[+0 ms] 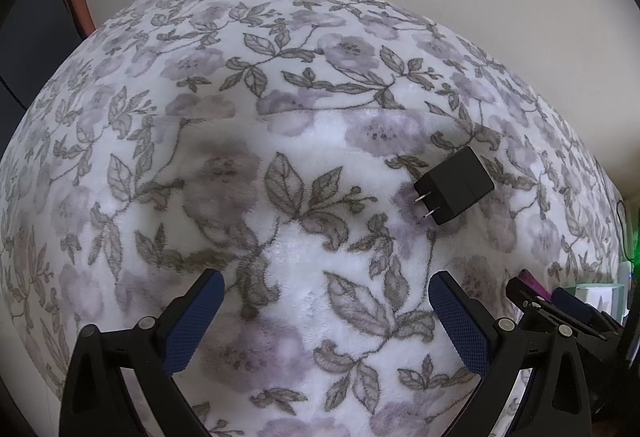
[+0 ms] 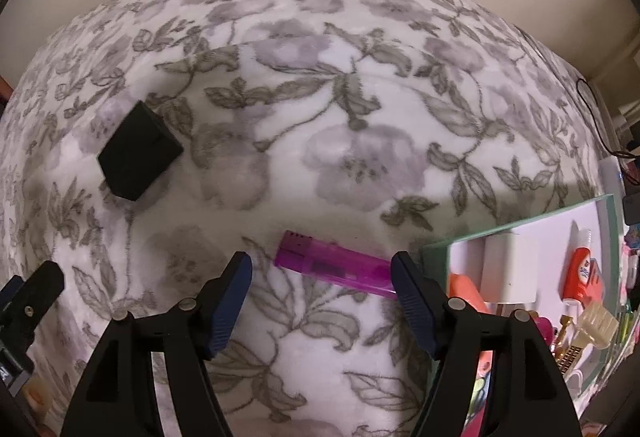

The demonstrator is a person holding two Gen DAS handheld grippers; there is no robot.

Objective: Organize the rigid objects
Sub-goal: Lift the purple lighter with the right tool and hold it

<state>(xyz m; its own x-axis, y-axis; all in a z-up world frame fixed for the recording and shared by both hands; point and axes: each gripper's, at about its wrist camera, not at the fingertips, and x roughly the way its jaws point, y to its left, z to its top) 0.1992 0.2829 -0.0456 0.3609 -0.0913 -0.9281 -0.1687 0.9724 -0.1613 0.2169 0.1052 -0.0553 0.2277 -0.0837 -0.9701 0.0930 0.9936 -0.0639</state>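
Lighter, purple, lies on the flowery blanket just in front of the right gripper, wide open and empty. Box sits beside it. Next, close on it. Left gripper is open, empty, near the black plug.

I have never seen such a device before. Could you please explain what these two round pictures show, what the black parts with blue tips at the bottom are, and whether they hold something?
There is no robot here: a person holds one two-finger gripper in each hand, and a wide-angle camera on each looks forward along its fingers, so the pictures bulge. One picture is from the left gripper, the other from the right gripper. The blue tips are their finger pads. Both are open and hold nothing. Below lies a floral blanket. On it rest a black plug adapter and a purple lighter, which lies just ahead of the right gripper. At the right edge stands a box with small items inside.
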